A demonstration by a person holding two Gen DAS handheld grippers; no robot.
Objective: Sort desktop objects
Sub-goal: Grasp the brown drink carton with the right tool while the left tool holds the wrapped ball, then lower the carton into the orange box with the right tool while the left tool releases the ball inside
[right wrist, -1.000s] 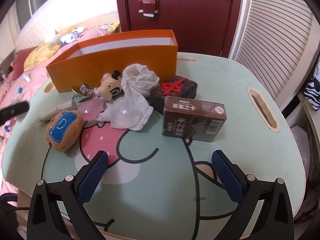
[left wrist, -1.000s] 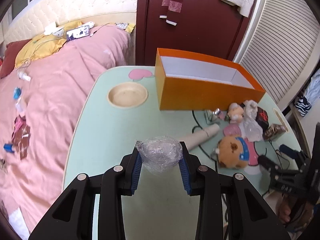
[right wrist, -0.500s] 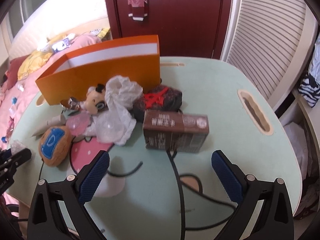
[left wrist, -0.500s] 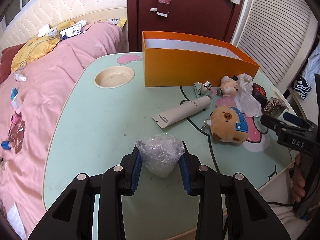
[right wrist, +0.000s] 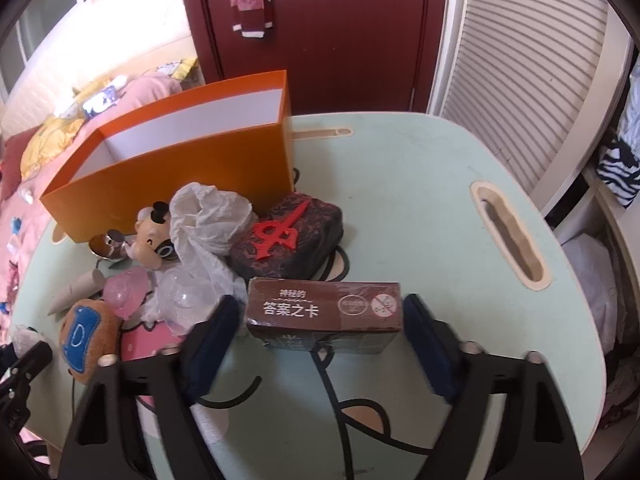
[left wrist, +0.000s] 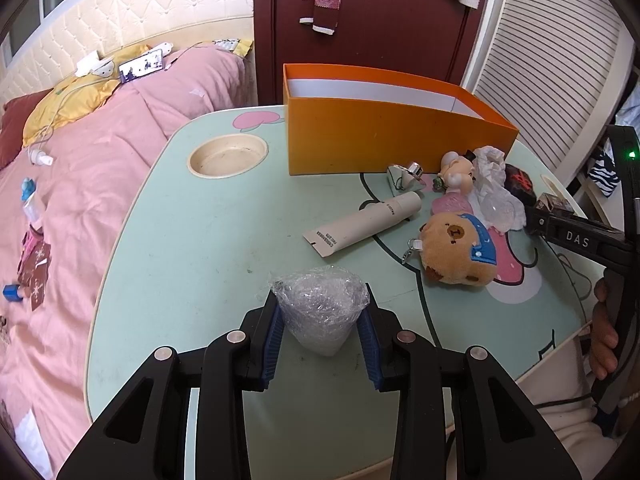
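My left gripper is shut on a crumpled clear plastic wad, held over the near part of the mint-green table. An open orange box stands at the back of the table. My right gripper is open, its blue pads on either side of a brown card box with Chinese lettering, not touching it. Beside that box lie a dark pouch with a red emblem, a white plastic bag, a clear ball, a small figurine, a bear plush and a white tube.
A round cup recess sits at the table's back left and a slot at its right edge. A pink bed with scattered items lies left of the table. A dark red door and a slatted wardrobe stand behind. A hand holds the right gripper.
My right gripper has dropped and moved forward so its pads now flank the brown card box. My left gripper, still holding the plastic wad, has pulled back a little from the orange box.
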